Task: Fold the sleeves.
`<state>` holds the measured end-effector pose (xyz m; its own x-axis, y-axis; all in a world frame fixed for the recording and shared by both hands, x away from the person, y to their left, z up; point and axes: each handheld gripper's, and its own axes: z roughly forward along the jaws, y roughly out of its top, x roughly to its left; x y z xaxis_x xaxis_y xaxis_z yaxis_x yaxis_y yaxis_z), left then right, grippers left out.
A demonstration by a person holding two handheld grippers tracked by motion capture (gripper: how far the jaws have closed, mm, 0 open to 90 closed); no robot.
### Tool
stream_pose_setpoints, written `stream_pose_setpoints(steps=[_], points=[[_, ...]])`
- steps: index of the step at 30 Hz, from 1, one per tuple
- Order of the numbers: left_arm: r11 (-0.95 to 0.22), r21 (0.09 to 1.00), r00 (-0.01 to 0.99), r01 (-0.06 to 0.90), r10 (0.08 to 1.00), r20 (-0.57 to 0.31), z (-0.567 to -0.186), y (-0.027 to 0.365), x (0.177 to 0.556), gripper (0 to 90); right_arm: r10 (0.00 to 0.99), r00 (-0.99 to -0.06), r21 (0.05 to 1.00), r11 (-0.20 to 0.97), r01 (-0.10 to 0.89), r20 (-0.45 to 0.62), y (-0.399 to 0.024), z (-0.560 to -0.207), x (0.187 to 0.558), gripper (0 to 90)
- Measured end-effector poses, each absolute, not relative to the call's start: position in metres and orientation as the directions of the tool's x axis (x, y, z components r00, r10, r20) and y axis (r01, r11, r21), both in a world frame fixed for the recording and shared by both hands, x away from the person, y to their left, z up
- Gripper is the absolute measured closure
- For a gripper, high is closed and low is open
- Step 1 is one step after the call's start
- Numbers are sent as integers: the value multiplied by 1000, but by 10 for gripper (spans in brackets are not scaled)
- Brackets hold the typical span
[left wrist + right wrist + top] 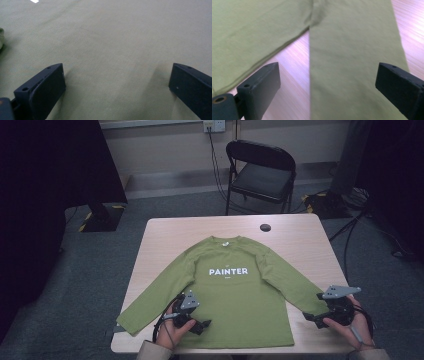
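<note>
A green long-sleeved shirt (pixel 235 285) with white "PAINTER" lettering lies flat, face up, on the wooden table (pixel 295 237), sleeves spread out to both sides. My left gripper (pixel 199 324) rests over the shirt's lower left body, near the armpit, and stands open with only green cloth (pixel 112 50) between its jaws. My right gripper (pixel 312 316) hovers at the end of the shirt's right sleeve, open. In the right gripper view the sleeve (pixel 352 62) runs between the jaws, with bare table (pixel 294 67) between the sleeve and the shirt body (pixel 249 32).
A small dark round object (pixel 265 227) sits near the table's far edge. A black folding chair (pixel 260 172) stands behind the table. Cables and dark stands lie on the floor to the left and right.
</note>
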<state>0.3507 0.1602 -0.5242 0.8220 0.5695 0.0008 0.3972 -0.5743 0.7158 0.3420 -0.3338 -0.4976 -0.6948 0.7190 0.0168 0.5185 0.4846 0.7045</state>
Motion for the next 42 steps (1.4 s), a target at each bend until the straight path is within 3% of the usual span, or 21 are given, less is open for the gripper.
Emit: stream_pose_setpoints(steps=[24, 34, 40, 42], points=[[-575, 716, 823, 396, 568, 1, -524, 160, 351, 0, 804, -595, 679, 431, 594, 11, -386, -506, 326, 71], [-575, 716, 823, 396, 568, 1, -524, 160, 351, 0, 825, -564, 659, 411, 629, 23, -401, -505, 319, 124], [-575, 715, 823, 396, 568, 1, -524, 160, 351, 0, 830, -557, 647, 412, 641, 24, -407, -509, 318, 200], [-576, 715, 823, 396, 568, 1, -524, 160, 351, 0, 838, -545, 655, 400, 641, 23, -408, -509, 316, 276]])
